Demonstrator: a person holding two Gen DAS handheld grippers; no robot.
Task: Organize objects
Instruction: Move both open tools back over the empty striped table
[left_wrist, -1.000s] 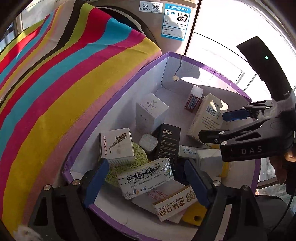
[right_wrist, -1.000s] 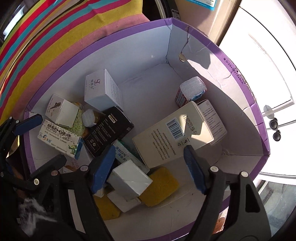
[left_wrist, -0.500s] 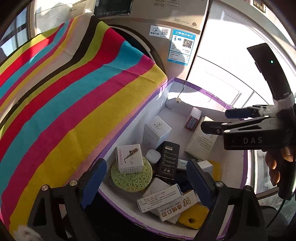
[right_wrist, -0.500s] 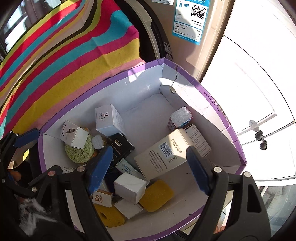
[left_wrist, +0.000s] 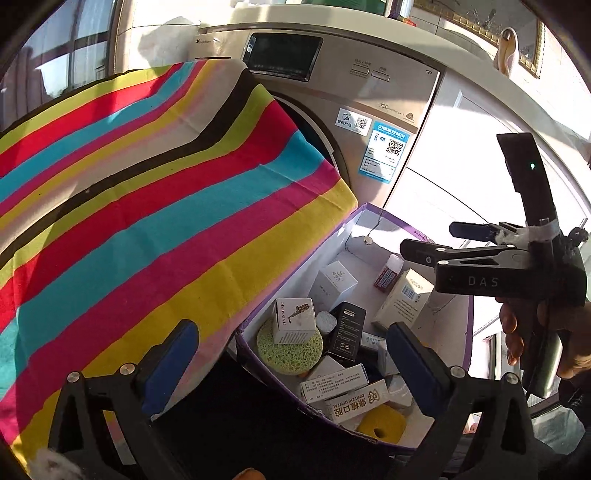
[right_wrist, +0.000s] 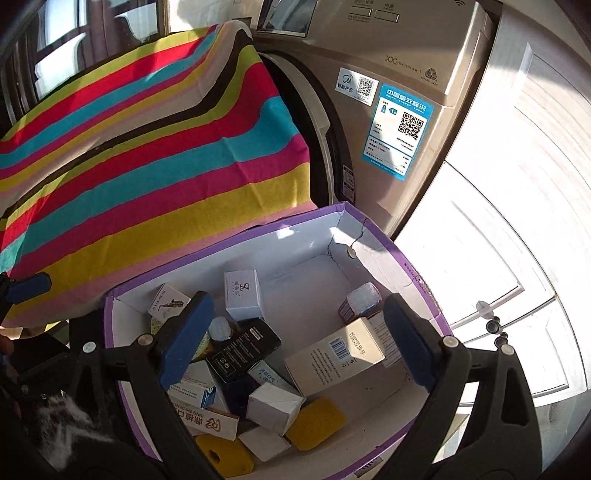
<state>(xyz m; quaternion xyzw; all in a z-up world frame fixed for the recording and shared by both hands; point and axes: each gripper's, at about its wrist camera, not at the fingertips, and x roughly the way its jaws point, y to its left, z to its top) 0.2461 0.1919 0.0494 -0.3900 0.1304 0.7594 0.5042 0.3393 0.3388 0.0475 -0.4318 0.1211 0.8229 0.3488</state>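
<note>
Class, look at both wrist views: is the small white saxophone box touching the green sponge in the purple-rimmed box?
Touching. In the left wrist view the saxophone box sits directly on the green sponge, its lower edge overlapping the sponge's top with no gap.

A purple-edged cardboard box (right_wrist: 373, 236) with white inner walls is standing open, holding a jumble of small items — a black carton (right_wrist: 243, 349) lying tilted mid-box, a tall beige carton (right_wrist: 332, 356) lying on its side, yellow sponges (right_wrist: 316, 422) resting near the front, a green sponge (left_wrist: 290, 347) sitting under a white carton (left_wrist: 295, 320).
</note>
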